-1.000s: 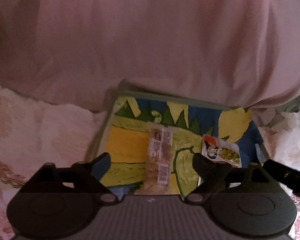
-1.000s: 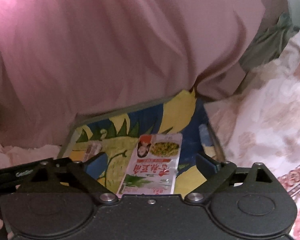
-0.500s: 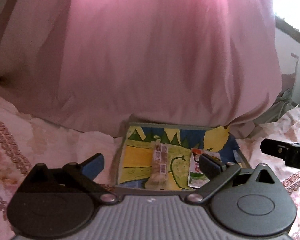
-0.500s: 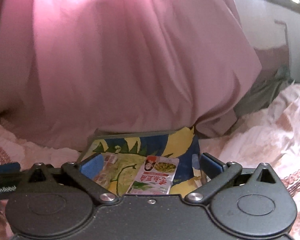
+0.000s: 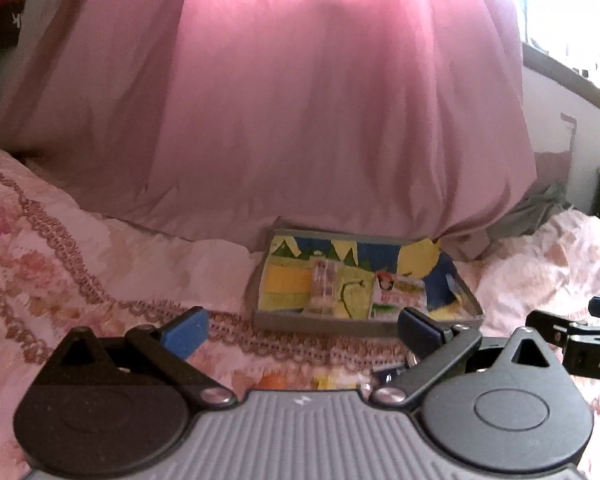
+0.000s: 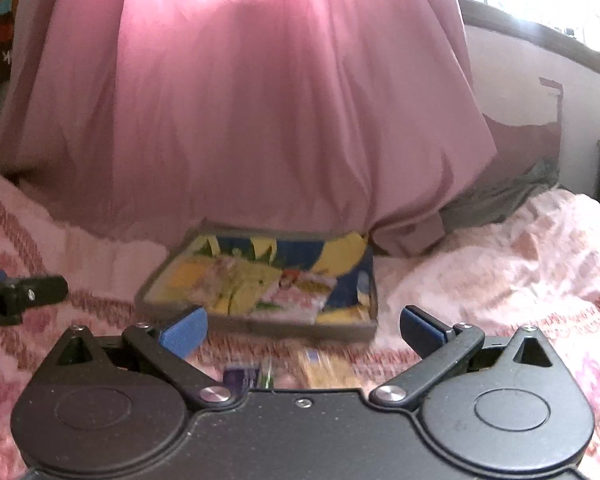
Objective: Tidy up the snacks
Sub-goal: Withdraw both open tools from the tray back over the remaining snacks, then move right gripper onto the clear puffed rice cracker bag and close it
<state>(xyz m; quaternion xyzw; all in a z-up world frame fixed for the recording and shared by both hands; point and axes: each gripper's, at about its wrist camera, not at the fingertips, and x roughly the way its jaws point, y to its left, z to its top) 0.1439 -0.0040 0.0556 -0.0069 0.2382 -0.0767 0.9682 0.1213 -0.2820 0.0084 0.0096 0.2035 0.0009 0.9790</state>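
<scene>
- Left gripper (image 5: 302,330): jaws spread as wide as they go, having just been opening a touch more; nothing between the blue pads, only patterned bedspread (image 5: 80,264) below.
- Right gripper (image 6: 303,326): jaws wide apart, empty. Its tip shows at the right edge of the left view.
- Just past both grippers' bodies, loose snack packets (image 6: 328,372) lie on the bedspread: a purple one and a yellowish one in the right view, orange and yellow bits in the left. Too blurred to say what they are. None showed a second ago.
- Tray (image 5: 364,326), shallow, grey-walled, lined with a blue, yellow and green picture, sits on the bedspread ahead. A second ago it filled the space between the fingers; now it is smaller and farther off, both grippers having backed away and risen.
- In the tray: a clear-wrapped bar (image 5: 325,286) lying near the middle, and a red-and-white pouch (image 5: 400,294) beside it to the right. Both lie as before.
- Pink quilt (image 5: 320,120) heaped right behind the tray, touching its far wall.
- Window (image 5: 572,28) at upper right, newly in view.
</scene>
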